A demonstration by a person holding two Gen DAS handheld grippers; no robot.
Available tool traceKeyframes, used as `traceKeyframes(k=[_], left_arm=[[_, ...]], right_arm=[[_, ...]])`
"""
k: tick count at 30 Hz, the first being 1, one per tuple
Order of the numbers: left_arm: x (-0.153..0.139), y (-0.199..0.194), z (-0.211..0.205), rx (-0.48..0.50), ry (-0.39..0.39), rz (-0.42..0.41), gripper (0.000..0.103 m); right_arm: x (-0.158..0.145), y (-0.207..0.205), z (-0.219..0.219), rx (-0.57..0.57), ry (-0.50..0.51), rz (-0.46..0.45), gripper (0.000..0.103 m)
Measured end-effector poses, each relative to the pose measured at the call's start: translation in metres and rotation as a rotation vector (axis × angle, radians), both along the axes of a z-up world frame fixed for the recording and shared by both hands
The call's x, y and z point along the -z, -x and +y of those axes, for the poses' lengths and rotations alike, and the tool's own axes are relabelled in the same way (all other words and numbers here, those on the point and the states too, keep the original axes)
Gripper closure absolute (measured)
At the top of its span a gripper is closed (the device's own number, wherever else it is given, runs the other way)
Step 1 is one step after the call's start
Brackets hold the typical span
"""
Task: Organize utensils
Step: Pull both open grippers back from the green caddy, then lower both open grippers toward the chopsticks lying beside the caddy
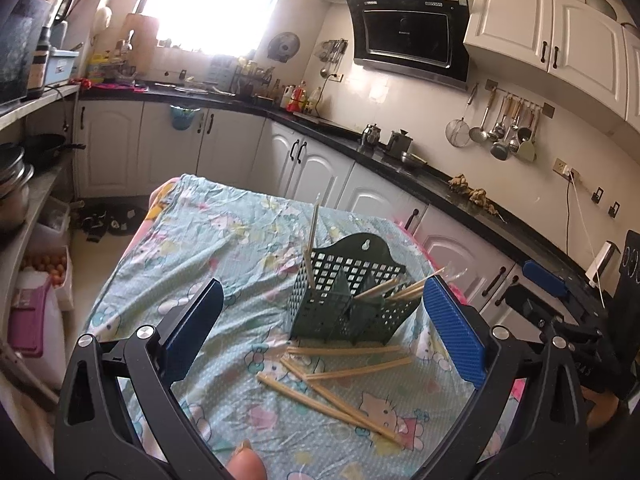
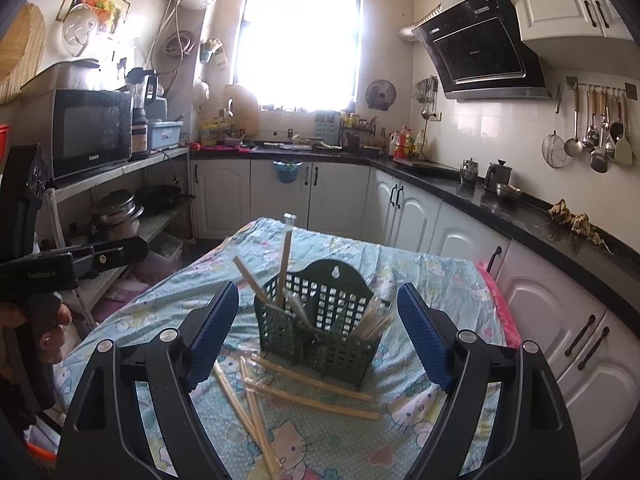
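Observation:
A dark green mesh utensil basket (image 1: 348,304) (image 2: 320,320) stands on the table with a cartoon-print cloth (image 1: 240,240). One chopstick (image 1: 312,236) stands upright in its left compartment, and a few more (image 1: 396,288) lean out of the right one. Several loose chopsticks (image 1: 340,376) (image 2: 304,388) lie crossed on the cloth in front of the basket. My left gripper (image 1: 323,282) is open, short of the basket, nothing between its pads. My right gripper (image 2: 317,288) is open too, facing the basket, holding nothing. A hand (image 2: 48,328) holds the left gripper's handle.
A black counter (image 2: 520,216) with white cabinets runs along the right and back walls. Shelves (image 2: 120,168) with a microwave and pots stand at the left. Ladles hang on the right wall (image 2: 592,136). The cloth's pink hem (image 2: 496,300) marks the table's right edge.

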State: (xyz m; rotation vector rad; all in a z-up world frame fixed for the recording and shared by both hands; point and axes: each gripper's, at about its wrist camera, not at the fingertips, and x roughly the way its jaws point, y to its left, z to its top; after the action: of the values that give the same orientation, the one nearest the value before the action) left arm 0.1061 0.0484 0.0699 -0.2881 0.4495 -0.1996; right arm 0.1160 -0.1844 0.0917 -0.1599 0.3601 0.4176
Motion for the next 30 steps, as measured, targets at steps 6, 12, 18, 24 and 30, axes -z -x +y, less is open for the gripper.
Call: traceKeyframes(k=[6,12,18,24,30], left_arm=[[0.005,0.007,0.003,-0.012,-0.005,0.005,0.011],[0.01,0.013,0.003,-0.017,-0.02,0.014,0.011],[0.02,0.015,0.006,-0.027,-0.023,0.041,0.011],[0.031,0.014,0.005,-0.032,-0.032,0.066,0.011],[0.043,0.012,0.001,-0.032,-0.049,0.091,0.011]], right_arm=[[0.015,0.007,0.009,-0.021,0.023,0.033,0.024],[0.026,0.011,0.015,-0.038,0.035,0.059,0.023],[0.035,0.013,0.016,-0.045,0.044,0.083,0.023],[0.046,0.013,0.014,-0.044,0.059,0.111,0.023],[0.058,0.007,0.007,-0.022,0.067,0.143,0.023]])
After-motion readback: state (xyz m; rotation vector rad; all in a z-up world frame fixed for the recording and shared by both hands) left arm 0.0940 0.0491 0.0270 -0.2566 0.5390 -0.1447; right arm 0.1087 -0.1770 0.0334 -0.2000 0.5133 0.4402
